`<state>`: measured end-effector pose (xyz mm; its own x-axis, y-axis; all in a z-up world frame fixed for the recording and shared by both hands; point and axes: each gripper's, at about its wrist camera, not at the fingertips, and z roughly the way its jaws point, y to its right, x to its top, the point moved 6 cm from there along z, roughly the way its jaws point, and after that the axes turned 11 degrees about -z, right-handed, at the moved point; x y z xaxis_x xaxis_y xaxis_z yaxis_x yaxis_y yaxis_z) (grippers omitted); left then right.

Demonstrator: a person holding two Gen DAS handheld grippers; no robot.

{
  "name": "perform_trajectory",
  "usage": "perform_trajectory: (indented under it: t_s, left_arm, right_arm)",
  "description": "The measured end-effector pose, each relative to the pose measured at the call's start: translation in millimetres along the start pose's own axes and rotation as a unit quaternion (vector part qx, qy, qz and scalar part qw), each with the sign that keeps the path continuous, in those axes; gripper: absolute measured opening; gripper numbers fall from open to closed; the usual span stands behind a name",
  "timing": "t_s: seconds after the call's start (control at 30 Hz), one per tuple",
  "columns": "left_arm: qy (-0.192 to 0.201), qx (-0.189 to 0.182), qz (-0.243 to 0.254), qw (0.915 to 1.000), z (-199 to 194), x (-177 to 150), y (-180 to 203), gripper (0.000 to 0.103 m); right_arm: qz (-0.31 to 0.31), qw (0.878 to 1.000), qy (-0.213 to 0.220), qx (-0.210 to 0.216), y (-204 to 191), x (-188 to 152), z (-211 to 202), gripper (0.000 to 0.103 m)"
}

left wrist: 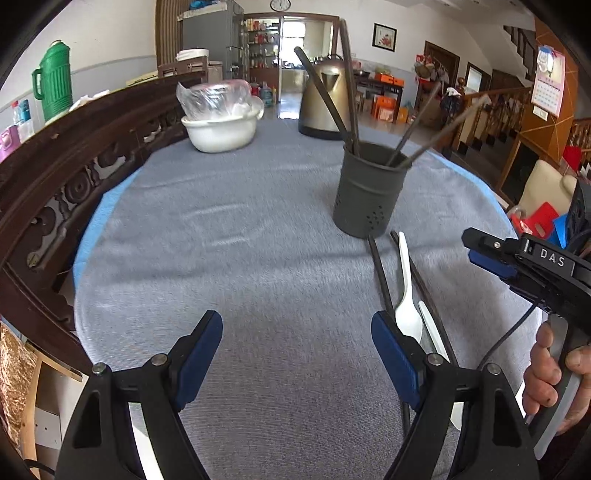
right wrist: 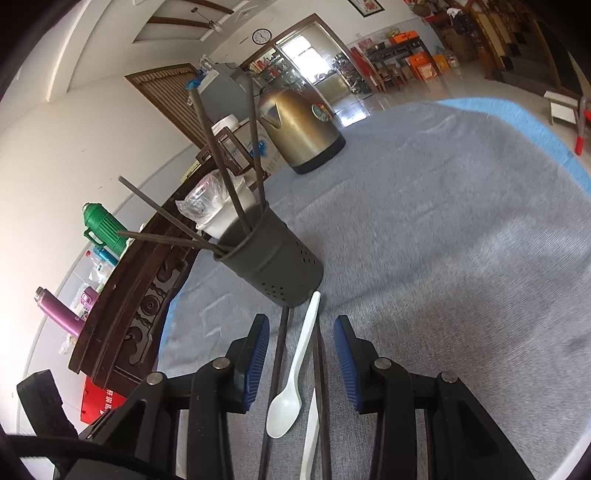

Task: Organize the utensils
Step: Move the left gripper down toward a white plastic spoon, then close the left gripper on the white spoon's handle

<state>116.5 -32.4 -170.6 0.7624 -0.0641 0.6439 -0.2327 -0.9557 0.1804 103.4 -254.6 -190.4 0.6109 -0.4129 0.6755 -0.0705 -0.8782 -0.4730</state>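
Flanking white spoon and chopsticks, right tool spread, holder ahead, kettle beyond

White walls, wall clock, bright doorway

4 chopsticks in 1 holder; 2 chopsticks loose; seemingly 2 spoons

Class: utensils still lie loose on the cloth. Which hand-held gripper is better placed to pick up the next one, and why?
Right. The right hand-held gripper already straddles the white spoon; the left hand-held gripper faces bare cloth beside it.
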Motion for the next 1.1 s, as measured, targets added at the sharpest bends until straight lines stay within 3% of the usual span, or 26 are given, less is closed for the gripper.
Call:
perform_trajectory:
  t_s: [0.17, 0.37, 0.73, 1.1]
  left_arm:
    - [-0.012, -0.004, 0.013, 0.9998, 9.1, -7.2, 11.3, 0.083]
    - [-0.015, -0.008, 0.025, 0.9995, 14.0, -14.6, 24.4, 0.083]
    - [-0.005, -0.028, 0.055, 0.9981, 22.2, -6.4, 58.8, 0.083]
    - [-0.021, -0.004, 0.078, 0.9967, 44.9, 0.2, 73.1, 0.083]
  right_arm:
    - [0.020, 1.000, -0.002, 0.015, 13.8, -8.9, 8.1, 0.039]
    - [0.010, 0.999, 0.029, 0.029, 22.6, -10.9, 6.7, 0.039]
    - [0.012, 0.996, 0.058, 0.061, 30.7, -10.7, 6.1, 0.039]
    - [0.079, 0.990, 0.075, 0.091, 54.7, -9.5, 2.4, 0.039]
